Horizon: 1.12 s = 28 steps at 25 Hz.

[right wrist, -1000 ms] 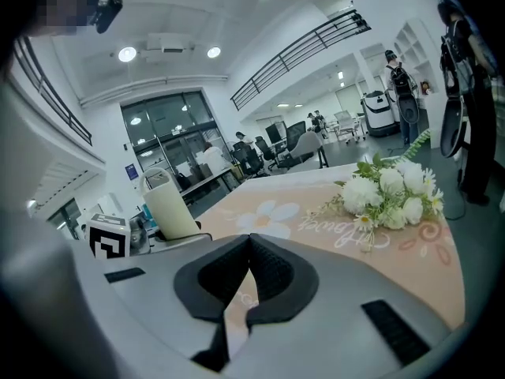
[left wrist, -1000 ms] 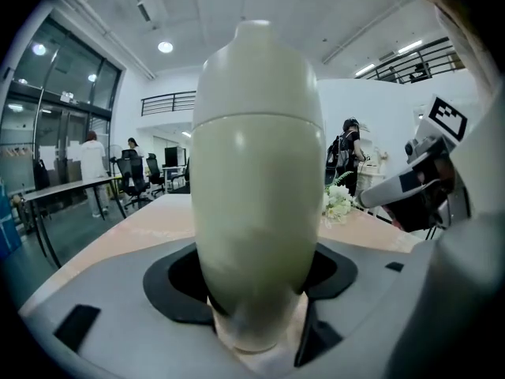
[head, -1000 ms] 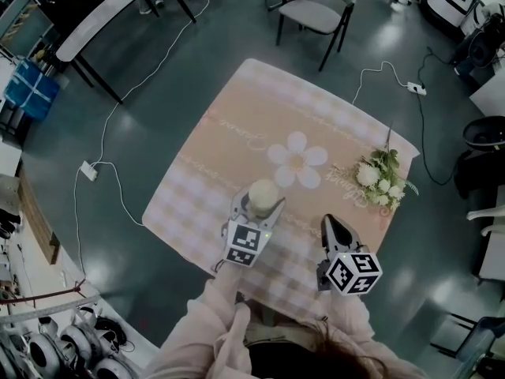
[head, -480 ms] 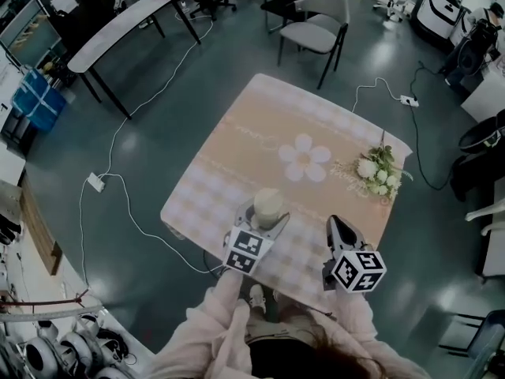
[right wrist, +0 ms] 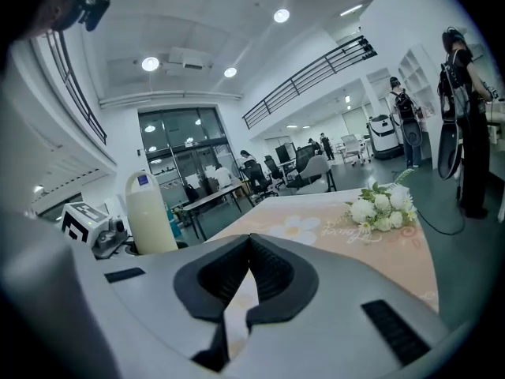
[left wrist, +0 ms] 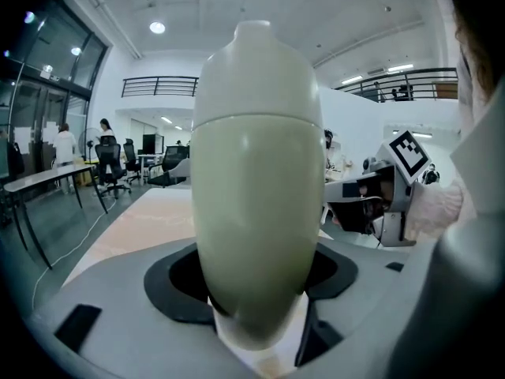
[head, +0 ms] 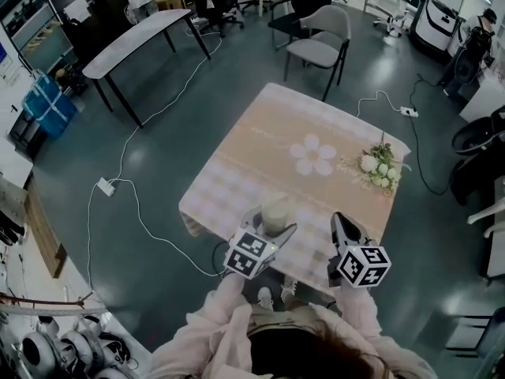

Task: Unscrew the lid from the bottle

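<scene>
A pale cream bottle (head: 274, 210) with a domed lid (left wrist: 256, 69) stands upright over the near edge of the pink checked table (head: 260, 152). My left gripper (head: 271, 221) is shut on its lower body (left wrist: 256, 212), one jaw on each side. In the head view my right gripper (head: 342, 221) is a short way right of the bottle, shut with nothing between its jaws. The right gripper view has these jaws (right wrist: 248, 253) meeting at the tips, with the bottle (right wrist: 150, 215) and the left gripper (right wrist: 91, 227) off to the left. The right gripper (left wrist: 379, 204) is not touching the lid.
White flowers (head: 380, 166) lie near the table's right edge, and a flower print (head: 314, 155) marks the cloth's middle. A grey chair (head: 319, 42) stands behind the table, a long grey table (head: 142, 42) at the far left. A power strip (head: 105, 186) and cables lie on the floor.
Both grippers and the bottle have drawn back toward the table's near edge, and the head view has shifted so the table sits lower. Both grippers stay as they were.
</scene>
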Available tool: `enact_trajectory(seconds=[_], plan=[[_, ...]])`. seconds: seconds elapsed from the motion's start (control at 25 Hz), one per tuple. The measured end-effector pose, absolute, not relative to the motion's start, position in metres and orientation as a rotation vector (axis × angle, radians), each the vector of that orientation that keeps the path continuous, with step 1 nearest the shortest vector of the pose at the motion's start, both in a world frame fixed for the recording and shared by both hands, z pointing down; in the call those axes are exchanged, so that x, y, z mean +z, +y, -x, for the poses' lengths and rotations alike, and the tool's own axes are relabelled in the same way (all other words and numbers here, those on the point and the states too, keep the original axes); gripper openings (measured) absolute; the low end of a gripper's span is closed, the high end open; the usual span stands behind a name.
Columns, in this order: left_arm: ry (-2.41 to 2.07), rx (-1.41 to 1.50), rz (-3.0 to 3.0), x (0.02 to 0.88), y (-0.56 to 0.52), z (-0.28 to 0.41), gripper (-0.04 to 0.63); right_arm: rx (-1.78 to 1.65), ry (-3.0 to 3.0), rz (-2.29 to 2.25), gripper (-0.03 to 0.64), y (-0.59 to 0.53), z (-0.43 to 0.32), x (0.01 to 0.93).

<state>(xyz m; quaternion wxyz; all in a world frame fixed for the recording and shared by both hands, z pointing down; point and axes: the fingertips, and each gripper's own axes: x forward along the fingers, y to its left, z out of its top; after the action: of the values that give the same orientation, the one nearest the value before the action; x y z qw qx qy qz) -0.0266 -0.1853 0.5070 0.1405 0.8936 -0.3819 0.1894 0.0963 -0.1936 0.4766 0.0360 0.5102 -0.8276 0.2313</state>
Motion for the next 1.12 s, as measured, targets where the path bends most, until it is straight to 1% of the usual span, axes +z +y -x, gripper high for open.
enact_trajectory(seconds=[0.36,0.52,0.72,0.76,0.84,0.96,1.04,1.12], plan=[[-0.849,0.591,-2.614,0.485,-0.13,0.02,0.316,0.616,-2.724,-1.448,0.012,-0.159,-0.079,0.435],[-0.816,0.631,-2.608,0.483,-0.13,0.017,0.316,0.554,-2.817,-1.381,0.012,-0.154,-0.073,0.416],[-0.769,0.65,-2.59,0.481,-0.137,0.005,0.316,0.602,-2.959,-1.341,0.014,-0.154,-0.071,0.387],[-0.75,0.653,-2.59,0.48,-0.138,0.001,0.316,0.613,-2.986,-1.317,0.036,-0.153,-0.07,0.382],[-0.713,0.683,-2.6,0.481,-0.139,-0.006,0.316,0.628,-3.033,-1.236,0.147,-0.15,-0.064,0.374],[-0.652,0.753,-2.621,0.485,-0.139,-0.017,0.316,0.618,-3.071,-1.1,0.262,-0.146,-0.051,0.37],[-0.602,0.797,-2.637,0.488,-0.139,-0.026,0.316,0.613,-3.074,-1.025,0.316,-0.145,-0.042,0.372],[-0.552,0.843,-2.654,0.492,-0.138,-0.033,0.316,0.623,-3.07,-0.975,0.33,-0.146,-0.034,0.377]])
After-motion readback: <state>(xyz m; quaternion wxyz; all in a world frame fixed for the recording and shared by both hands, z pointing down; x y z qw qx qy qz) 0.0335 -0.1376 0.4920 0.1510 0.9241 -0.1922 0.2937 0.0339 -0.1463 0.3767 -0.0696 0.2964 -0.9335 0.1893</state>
